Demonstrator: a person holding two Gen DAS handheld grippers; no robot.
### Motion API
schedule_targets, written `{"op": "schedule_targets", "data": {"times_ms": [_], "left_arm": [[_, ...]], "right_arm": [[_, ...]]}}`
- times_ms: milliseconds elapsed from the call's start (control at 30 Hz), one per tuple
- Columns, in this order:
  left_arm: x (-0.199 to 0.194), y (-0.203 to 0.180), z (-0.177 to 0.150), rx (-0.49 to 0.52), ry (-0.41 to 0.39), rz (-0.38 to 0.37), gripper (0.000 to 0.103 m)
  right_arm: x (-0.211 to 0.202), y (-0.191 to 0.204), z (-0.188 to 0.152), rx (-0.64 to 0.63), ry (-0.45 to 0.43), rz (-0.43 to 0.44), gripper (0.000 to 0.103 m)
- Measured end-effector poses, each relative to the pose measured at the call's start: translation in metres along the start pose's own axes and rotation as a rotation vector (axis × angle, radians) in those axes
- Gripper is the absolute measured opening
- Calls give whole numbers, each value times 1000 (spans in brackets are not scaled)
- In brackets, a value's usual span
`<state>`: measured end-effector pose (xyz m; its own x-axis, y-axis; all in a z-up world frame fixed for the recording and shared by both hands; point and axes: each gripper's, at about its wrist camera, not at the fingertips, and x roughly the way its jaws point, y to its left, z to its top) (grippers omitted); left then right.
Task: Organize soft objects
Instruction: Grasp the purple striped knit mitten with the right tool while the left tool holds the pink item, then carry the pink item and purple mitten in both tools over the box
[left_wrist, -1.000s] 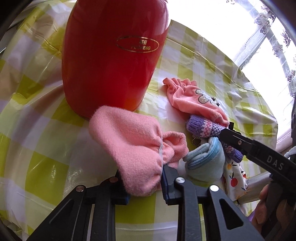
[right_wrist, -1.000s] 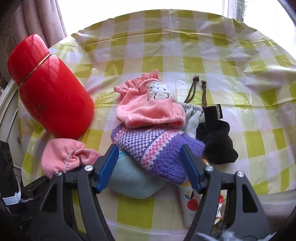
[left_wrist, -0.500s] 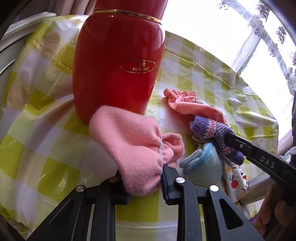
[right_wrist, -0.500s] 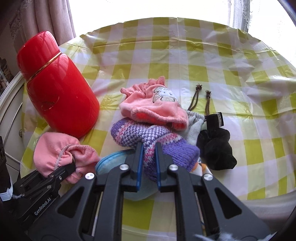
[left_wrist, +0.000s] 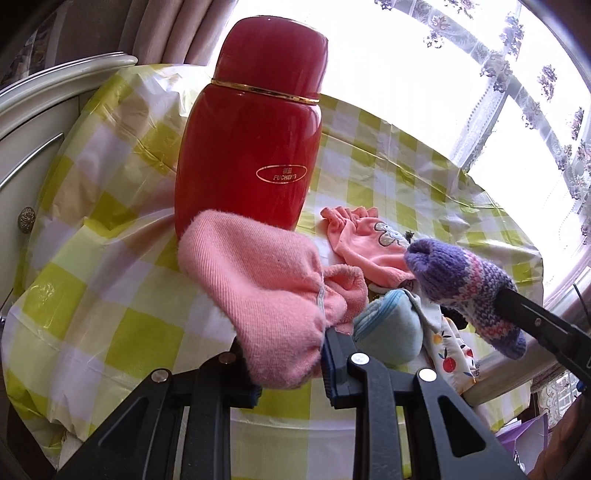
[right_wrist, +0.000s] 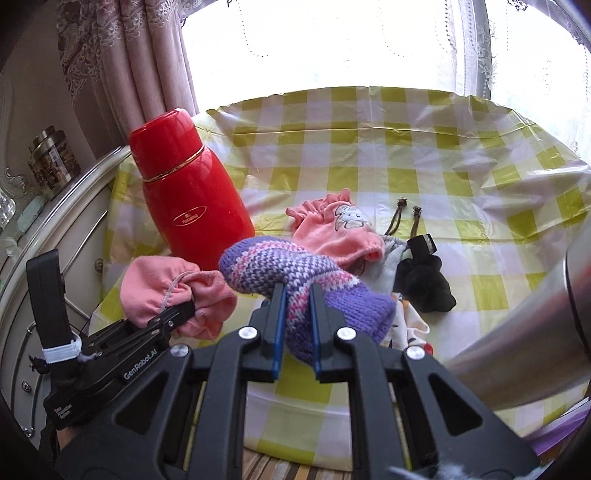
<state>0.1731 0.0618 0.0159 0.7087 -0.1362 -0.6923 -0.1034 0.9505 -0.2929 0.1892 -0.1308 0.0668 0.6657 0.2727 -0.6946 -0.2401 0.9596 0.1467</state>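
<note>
My left gripper (left_wrist: 288, 354) is shut on a pink fleece pouch (left_wrist: 255, 291), held above the checked tablecloth (left_wrist: 110, 295); in the right wrist view the same pouch (right_wrist: 162, 291) hangs at the left in that gripper (right_wrist: 184, 310). My right gripper (right_wrist: 297, 314) is shut on a purple and pink knitted mitten (right_wrist: 295, 273), lifted off the pile; the left wrist view shows the mitten (left_wrist: 461, 284) at the right. A salmon mitten with a cartoon patch (right_wrist: 336, 232), a light blue soft item (left_wrist: 391, 328), a fruit-print cloth (left_wrist: 450, 358) and a black fabric piece (right_wrist: 424, 284) lie on the table.
A tall red thermos (right_wrist: 188, 195) stands on the tablecloth just behind the pink pouch. A white cabinet (right_wrist: 55, 236) with jars (right_wrist: 51, 162) flanks the table's left. Curtains and a bright window lie beyond. A grey metal tube (right_wrist: 535, 332) crosses the right of the right wrist view.
My right gripper closed on the purple mitten and lifted it off the pile. My left gripper rose with the pink pouch, still gripped.
</note>
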Motion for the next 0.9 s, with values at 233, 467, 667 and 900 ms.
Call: {"op": "schedule_targets", "data": {"times_ms": [233,467,667,900], "left_arm": [[-21,-17,-18,29,35,20,26],[-32,-53,-41,98,89,-15,26],[-40,-93,-60,179,129,-72,26],[-50,-134,-77,258,151,-128,26]], "right_arm": [[-28,-4,-39,1,29,-2,15],[-51,-31,-73,52,70,-35,15],[-79,-61,-88,105,61,-91,15],[-114,-96,-101,148,36,-166,15]]}}
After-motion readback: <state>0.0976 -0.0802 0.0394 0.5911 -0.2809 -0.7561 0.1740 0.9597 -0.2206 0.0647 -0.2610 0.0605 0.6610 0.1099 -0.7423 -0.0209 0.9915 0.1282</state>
